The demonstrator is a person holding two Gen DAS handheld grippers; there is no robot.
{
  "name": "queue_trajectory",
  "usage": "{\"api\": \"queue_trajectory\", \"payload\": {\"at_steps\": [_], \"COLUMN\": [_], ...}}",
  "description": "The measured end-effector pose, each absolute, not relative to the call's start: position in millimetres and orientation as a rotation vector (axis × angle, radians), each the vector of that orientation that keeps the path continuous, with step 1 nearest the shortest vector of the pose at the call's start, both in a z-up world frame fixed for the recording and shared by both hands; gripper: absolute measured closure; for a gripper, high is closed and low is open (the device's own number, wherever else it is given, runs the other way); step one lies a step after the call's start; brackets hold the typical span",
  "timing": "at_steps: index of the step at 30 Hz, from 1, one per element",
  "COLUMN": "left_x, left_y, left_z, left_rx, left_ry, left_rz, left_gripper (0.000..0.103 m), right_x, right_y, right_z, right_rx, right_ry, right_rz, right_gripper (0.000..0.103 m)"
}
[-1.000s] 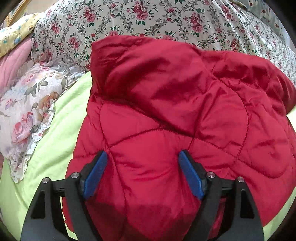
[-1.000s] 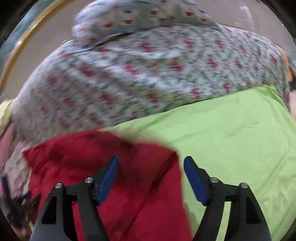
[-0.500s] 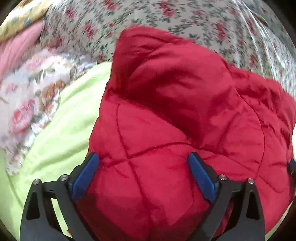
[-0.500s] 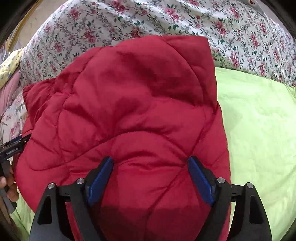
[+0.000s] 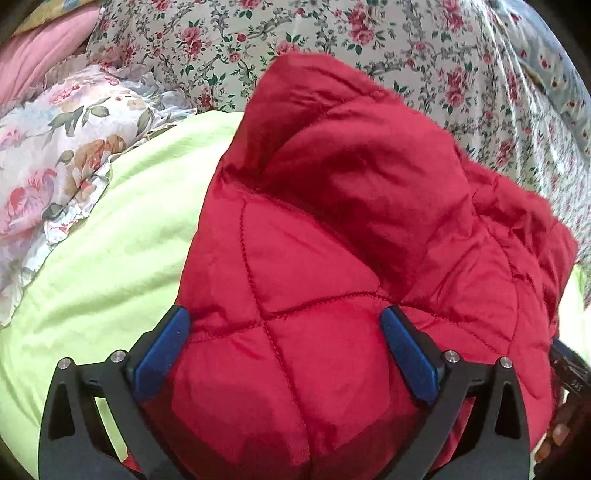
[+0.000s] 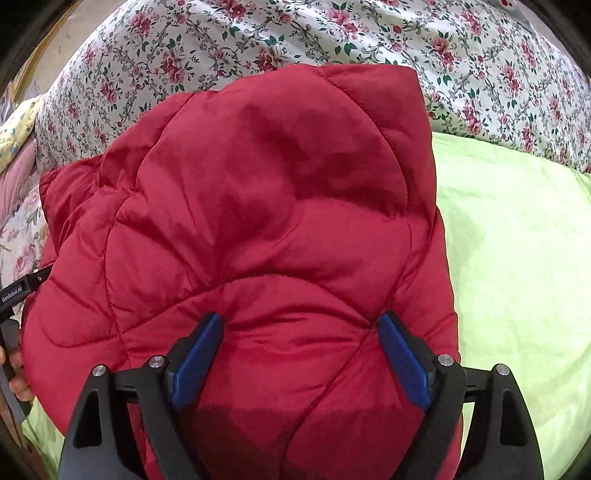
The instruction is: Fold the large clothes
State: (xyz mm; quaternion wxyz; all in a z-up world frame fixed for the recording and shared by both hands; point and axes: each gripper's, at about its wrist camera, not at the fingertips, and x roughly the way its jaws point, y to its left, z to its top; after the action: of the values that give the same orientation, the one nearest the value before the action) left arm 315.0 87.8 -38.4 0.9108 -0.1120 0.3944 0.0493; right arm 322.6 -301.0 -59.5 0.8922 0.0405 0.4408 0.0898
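Note:
A red quilted puffer jacket (image 5: 351,229) lies folded in a thick bundle on a lime-green sheet (image 5: 96,258). It also fills the right wrist view (image 6: 258,206). My left gripper (image 5: 284,350) is open, its blue-padded jaws wide apart over the jacket's near left part. My right gripper (image 6: 299,354) is open too, jaws spread over the jacket's near right part. Neither gripper holds cloth. The right gripper's body shows at the right edge of the left wrist view (image 5: 569,373). The left gripper shows at the left edge of the right wrist view (image 6: 18,291).
A rose-print floral cover (image 6: 332,33) runs along the back of the bed. A large-flower pillow (image 5: 55,147) and a pink pillow (image 5: 33,51) lie at the left. Bare green sheet (image 6: 517,258) lies to the jacket's right.
The right gripper swung left from the bare sheet to sit over the jacket. The left gripper shifted a little left along the jacket. Both stayed open.

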Motion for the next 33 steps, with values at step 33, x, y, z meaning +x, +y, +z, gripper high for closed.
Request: {"api": "queue_trajectory", "payload": {"at_steps": [33], "left_x": [302.4], "left_y": [166.8], "left_z": [-59.9], "left_rx": [-0.72], "left_ry": [0.85], "left_rz": [-0.201], "left_gripper": [0.0], "right_x": [309.8], "right_y": [-399.6], "right_z": [-65.2], "right_rx": [0.522], "right_ry": [0.967], "right_rz": [0.183], "right_gripper": [0.014]}}
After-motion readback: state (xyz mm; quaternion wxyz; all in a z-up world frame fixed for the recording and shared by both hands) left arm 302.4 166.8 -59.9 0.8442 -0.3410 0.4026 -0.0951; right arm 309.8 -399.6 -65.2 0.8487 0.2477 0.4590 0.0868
